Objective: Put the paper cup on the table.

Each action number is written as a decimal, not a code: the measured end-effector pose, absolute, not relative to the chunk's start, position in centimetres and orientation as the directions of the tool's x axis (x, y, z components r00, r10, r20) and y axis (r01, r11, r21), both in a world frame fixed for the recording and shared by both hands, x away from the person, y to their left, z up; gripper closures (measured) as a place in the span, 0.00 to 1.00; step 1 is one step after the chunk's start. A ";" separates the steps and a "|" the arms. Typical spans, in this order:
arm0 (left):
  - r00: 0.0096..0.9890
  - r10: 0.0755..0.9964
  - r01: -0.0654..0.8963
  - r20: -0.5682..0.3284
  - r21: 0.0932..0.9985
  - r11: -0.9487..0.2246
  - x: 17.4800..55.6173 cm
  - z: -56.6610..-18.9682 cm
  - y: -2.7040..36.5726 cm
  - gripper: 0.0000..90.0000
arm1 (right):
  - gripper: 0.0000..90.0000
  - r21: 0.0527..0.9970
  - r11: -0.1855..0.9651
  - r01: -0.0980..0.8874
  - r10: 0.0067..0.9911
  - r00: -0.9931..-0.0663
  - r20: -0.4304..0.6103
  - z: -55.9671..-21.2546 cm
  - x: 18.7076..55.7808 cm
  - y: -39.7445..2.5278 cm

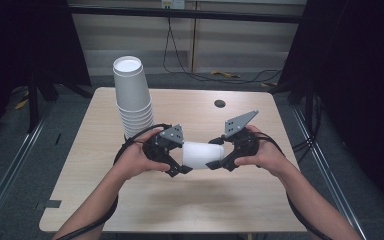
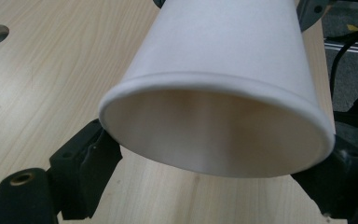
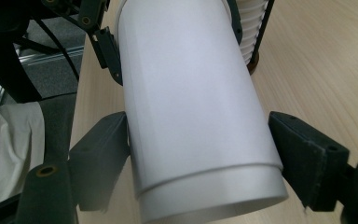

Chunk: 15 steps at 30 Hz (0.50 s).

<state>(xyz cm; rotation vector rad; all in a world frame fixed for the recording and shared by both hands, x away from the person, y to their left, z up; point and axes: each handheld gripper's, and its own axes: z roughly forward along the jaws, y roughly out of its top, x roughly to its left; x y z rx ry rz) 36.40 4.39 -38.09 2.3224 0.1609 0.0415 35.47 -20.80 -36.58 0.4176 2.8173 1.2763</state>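
Where the person's forearms come up from the near edge of the worktop, they bend inward, so that the left hand and right hand face each other over its middle. Between them a white paper cup is held on its side, clear above the wood. The left gripper has its jaws pressed on the cup just behind the open rim; the right gripper clamps both sides of the cup near its base end. Bare worktop lies in front of the hands to the near edge, and out to the right edge. Farther off, near the far left corner, stands an upside-down stack of cups, just beyond the left hand. A small round hole sits toward the far edge.
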 end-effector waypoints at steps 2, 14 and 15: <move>0.992 0.127 0.100 -0.018 0.719 -0.687 36.4 -38.1 4.3 0.16 | 0.22 0.737 0.633 0.235 0.251 -0.964 0.092 -36.6 35.4 -20.8; 0.990 0.136 0.115 -0.026 0.699 -0.706 36.3 -38.5 4.3 0.16 | 0.19 0.730 0.640 0.240 0.254 -0.963 0.093 -36.7 35.3 -20.8; 0.991 0.131 0.109 -0.021 0.694 -0.712 36.3 -38.6 4.3 0.16 | 0.19 0.729 0.641 0.239 0.257 -0.962 0.089 -36.7 35.3 -20.8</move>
